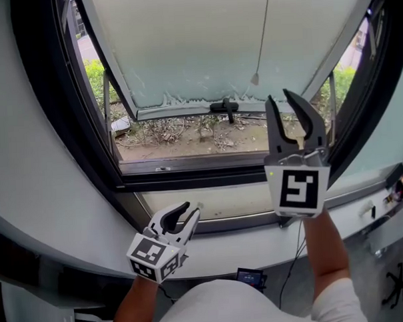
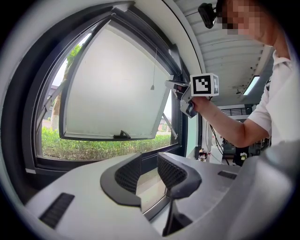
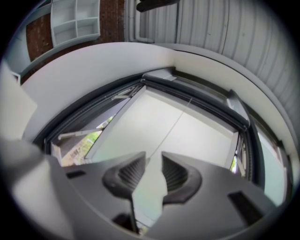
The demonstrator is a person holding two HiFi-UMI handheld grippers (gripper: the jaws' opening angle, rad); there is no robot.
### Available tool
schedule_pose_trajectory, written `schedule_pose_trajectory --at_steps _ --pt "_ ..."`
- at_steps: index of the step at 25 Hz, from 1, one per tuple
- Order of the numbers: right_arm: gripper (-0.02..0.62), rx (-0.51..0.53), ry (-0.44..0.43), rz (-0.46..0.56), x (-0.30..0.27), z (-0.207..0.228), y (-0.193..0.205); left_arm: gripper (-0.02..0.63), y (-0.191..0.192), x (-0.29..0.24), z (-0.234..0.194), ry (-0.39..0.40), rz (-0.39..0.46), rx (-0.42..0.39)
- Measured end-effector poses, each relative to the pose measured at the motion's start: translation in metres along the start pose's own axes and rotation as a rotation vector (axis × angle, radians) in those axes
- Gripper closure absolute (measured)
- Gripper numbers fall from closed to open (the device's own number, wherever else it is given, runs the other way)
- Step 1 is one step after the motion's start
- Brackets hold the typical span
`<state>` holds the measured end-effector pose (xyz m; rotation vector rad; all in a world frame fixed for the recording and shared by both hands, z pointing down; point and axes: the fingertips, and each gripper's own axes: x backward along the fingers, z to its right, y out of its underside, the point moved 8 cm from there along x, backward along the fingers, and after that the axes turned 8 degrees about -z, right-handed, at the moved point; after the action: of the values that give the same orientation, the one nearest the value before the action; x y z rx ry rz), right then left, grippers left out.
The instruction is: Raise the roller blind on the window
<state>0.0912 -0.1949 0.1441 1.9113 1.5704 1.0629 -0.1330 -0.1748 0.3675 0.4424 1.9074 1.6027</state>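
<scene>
Reaching up toward pull cord (image 1: 256, 78) with right gripper (image 1: 279, 97), open and holding nothing. Low by near edge of sill (image 1: 225, 246) with left gripper (image 1: 190, 208), half-open, also empty. Next, probably calls for closing on cord.

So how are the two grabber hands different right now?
The right gripper is held high, pointing up toward the pull cord; the left gripper sits low by the windowsill, pointing level. The right gripper looks bigger in the head view than the left gripper. Both have open jaws holding nothing.
</scene>
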Motion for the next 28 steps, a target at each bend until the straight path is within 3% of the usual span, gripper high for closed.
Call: schedule_pose_trajectory --at_steps 14,28 --pt "0.497 0.012 0.043 -0.062 0.016 -0.008 -0.001 0.485 0.001 0.017 -0.006 0.041 0.0 -0.018" --pt "0.497 0.005 0.021 -0.138 0.054 -0.024 0.019 0.485 0.014 0.033 0.007 0.084 -0.016 -0.002"
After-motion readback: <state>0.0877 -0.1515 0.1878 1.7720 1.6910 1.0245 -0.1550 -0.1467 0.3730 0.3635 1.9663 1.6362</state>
